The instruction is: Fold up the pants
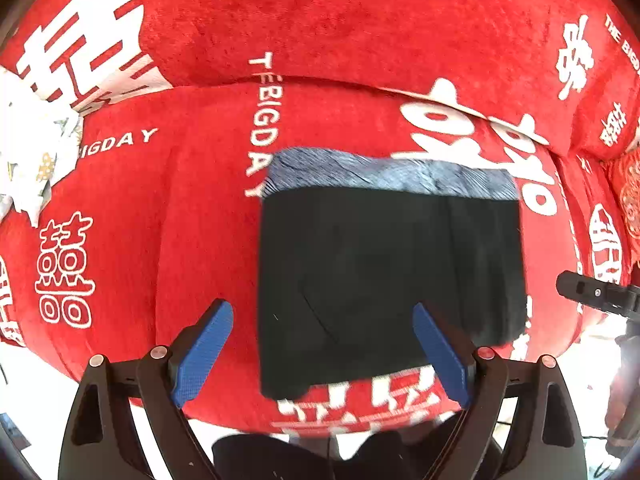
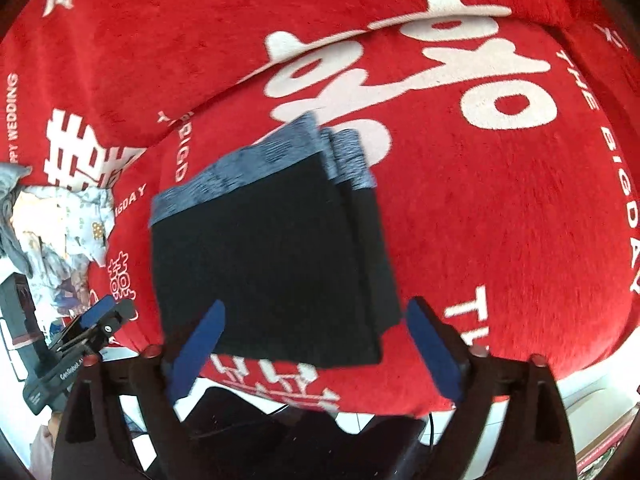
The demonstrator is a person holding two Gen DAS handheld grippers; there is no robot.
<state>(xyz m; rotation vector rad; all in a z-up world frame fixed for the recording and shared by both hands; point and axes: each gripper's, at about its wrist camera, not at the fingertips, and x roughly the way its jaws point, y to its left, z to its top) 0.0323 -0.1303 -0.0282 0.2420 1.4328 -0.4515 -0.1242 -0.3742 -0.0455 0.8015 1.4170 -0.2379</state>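
The pants point(image 1: 384, 272) lie folded square at centre frame on the red cover point(image 1: 360, 32), so both tongs, left point(image 1: 324, 352) and right point(image 2: 316, 350), gape wide, holding nothing.

- I look down on a red plush cover point(image 1: 360, 32) printed with white characters and the words "THE BIGDAY".
- Behind it a cushion in the same red cloth rises, a seam between them.
- Crumpled pale cloth point(image 2: 60, 232) lies at my left edge.
- White floor point(image 2: 592, 396) shows below, brightly lit.
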